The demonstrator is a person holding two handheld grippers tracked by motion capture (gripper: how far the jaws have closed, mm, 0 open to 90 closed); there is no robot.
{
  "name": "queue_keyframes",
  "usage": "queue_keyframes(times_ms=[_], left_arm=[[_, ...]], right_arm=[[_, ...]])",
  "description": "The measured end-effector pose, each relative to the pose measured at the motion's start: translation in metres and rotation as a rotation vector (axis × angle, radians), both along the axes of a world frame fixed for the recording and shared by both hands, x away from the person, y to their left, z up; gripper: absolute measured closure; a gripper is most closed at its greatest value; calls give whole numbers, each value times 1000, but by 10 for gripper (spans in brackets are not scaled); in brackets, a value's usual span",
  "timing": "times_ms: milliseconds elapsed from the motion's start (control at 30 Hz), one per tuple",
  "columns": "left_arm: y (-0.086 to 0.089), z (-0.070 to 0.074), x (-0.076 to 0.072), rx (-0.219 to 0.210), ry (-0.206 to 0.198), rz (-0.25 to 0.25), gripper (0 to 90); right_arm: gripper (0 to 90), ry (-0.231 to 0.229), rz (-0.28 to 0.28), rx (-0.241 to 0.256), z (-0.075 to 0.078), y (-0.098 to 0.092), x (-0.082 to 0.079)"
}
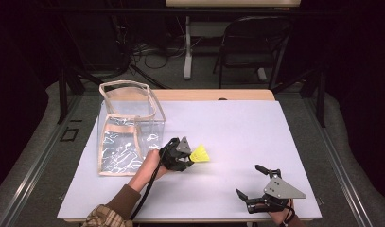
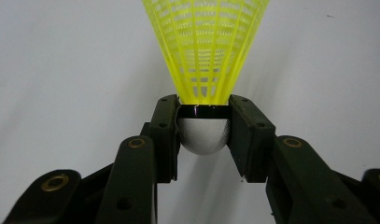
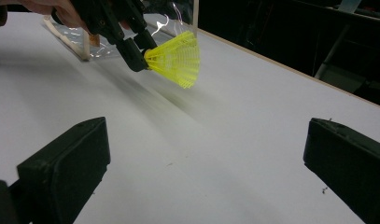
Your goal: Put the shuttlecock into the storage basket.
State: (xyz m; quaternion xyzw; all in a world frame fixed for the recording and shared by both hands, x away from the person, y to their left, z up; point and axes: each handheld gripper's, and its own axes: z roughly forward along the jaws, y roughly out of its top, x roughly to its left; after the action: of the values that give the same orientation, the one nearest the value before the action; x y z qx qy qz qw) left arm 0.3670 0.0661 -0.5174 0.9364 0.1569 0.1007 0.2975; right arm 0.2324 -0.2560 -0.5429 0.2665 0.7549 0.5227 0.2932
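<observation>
A yellow shuttlecock [image 1: 200, 154] with a white cork head [image 2: 204, 135] is held just above the white table. My left gripper [image 1: 186, 158] is shut on that cork head, the yellow skirt [image 2: 205, 46] pointing away from the jaws. The same shuttlecock [image 3: 176, 58] appears in the right gripper view, clamped by the left gripper [image 3: 138, 58]. My right gripper [image 1: 253, 182] stands open near the table's front right, nothing between its fingers [image 3: 68, 165].
A clear plastic bag with tan trim [image 1: 128, 127] stands open-topped at the table's left, just behind the left hand. The white table top [image 1: 237, 127] stretches right and back. A dark chair [image 1: 251, 42] stands beyond the far edge.
</observation>
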Motion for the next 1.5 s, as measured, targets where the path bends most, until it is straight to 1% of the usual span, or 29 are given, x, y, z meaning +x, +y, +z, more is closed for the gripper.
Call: queue_keyframes(times_ms=[300,567,633,1000,1367,1500], left_arm=[[-1,6,-1,-5,-5,-5,646],[-1,11,-1,0,-9,-10,646],[-1,13,-1,7,-13,-15,646],[-1,21,-1,6,-19,-10,646],[-2,36,1,13,-44,-18,646],[-1,39,0,9,-50,-20,646]], right_arm=[[0,0,0,-1,0,0,0],[0,1,-1,-1,0,0,0],[0,1,0,-2,0,0,0],[0,2,0,0,0,0,0],[0,1,-3,-2,0,0,0],[0,1,-2,-4,0,0,0]])
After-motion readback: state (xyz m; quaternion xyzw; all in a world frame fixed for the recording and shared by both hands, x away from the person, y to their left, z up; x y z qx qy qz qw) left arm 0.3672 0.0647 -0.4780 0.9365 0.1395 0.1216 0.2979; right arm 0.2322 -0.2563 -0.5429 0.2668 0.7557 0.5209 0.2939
